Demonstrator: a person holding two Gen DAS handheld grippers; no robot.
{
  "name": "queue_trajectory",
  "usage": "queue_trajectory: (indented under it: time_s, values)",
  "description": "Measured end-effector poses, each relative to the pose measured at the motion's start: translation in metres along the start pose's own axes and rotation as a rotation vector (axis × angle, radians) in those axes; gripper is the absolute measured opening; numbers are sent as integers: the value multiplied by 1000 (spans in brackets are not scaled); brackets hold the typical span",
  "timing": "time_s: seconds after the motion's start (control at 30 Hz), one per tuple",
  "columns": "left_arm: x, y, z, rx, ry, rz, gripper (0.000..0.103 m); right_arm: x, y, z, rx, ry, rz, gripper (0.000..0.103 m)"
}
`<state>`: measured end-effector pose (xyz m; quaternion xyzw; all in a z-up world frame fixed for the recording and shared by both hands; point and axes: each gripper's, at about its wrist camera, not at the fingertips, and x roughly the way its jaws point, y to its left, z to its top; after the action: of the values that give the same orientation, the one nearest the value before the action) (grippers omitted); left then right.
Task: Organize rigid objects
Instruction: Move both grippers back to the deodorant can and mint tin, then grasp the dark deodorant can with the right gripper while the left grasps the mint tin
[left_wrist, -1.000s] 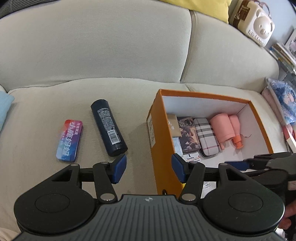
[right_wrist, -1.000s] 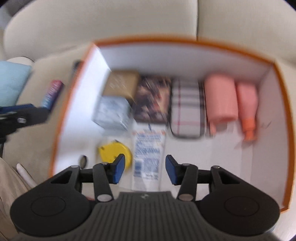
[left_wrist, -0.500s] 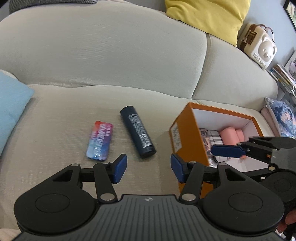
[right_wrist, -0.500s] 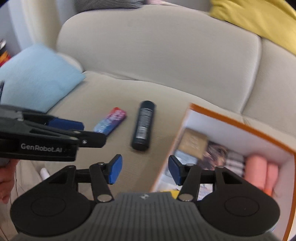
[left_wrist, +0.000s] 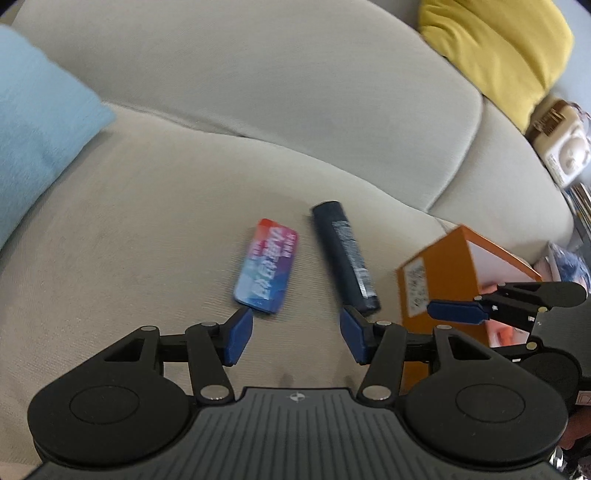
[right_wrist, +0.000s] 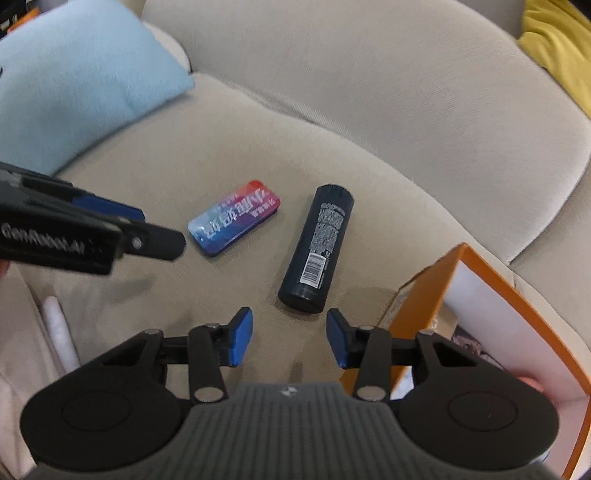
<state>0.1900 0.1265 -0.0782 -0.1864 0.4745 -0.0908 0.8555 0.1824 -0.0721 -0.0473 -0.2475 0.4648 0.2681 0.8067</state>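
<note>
A dark blue cylindrical bottle (left_wrist: 345, 256) (right_wrist: 317, 249) and a flat red-and-blue tin (left_wrist: 266, 266) (right_wrist: 233, 216) lie side by side on the beige sofa seat. An orange box (left_wrist: 439, 273) (right_wrist: 424, 314) with white inside walls stands to their right. My left gripper (left_wrist: 297, 339) is open and empty, just short of the tin and the bottle. My right gripper (right_wrist: 290, 338) is open and empty, just short of the bottle's base. The right gripper shows at the right of the left wrist view (left_wrist: 458, 310); the left gripper shows at the left of the right wrist view (right_wrist: 110, 232).
A light blue cushion (left_wrist: 33, 122) (right_wrist: 74, 74) lies at the left of the seat. A yellow cushion (left_wrist: 498, 48) and a cream bear-shaped case (left_wrist: 561, 144) sit on the backrest at the right. The sofa backrest (right_wrist: 369, 74) rises behind the objects.
Both grippers have swung left, away from the orange box and towards the tin and the bottle. The right gripper has come out of the box. Both stayed open.
</note>
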Motion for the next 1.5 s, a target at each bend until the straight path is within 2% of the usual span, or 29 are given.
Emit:
queue_trajectory:
  time_s: [0.2, 0.33, 0.47, 0.67, 0.8, 0.87, 0.93, 1.07, 1.3, 1.5]
  values:
    - [24, 9, 5, 8, 24, 34, 67, 24, -4, 10, -13, 48, -4, 45]
    - [43, 1, 13, 97, 22, 89, 70, 35, -11, 20, -4, 63, 6, 46]
    - [74, -5, 25, 186, 82, 146, 71, 48, -14, 34, -17, 73, 7, 48]
    - [99, -12, 30, 247, 84, 160, 70, 66, -23, 50, -9, 109, 14, 52]
    - [104, -15, 25, 285, 39, 188, 67, 76, -29, 55, 8, 131, 5, 52]
    - [106, -15, 23, 315, 12, 210, 62, 80, -32, 57, 26, 142, 11, 52]
    - [106, -18, 23, 331, 6, 230, 54, 84, -33, 59, 34, 155, 16, 55]
    - [95, -10, 21, 291, 17, 244, 52, 93, -31, 63, 45, 169, 15, 56]
    - [85, 10, 20, 188, 12, 196, 52, 111, -42, 74, 163, 222, 73, 59]
    - [84, 9, 14, 217, -24, 203, 58, 124, -54, 75, 285, 252, 111, 60]
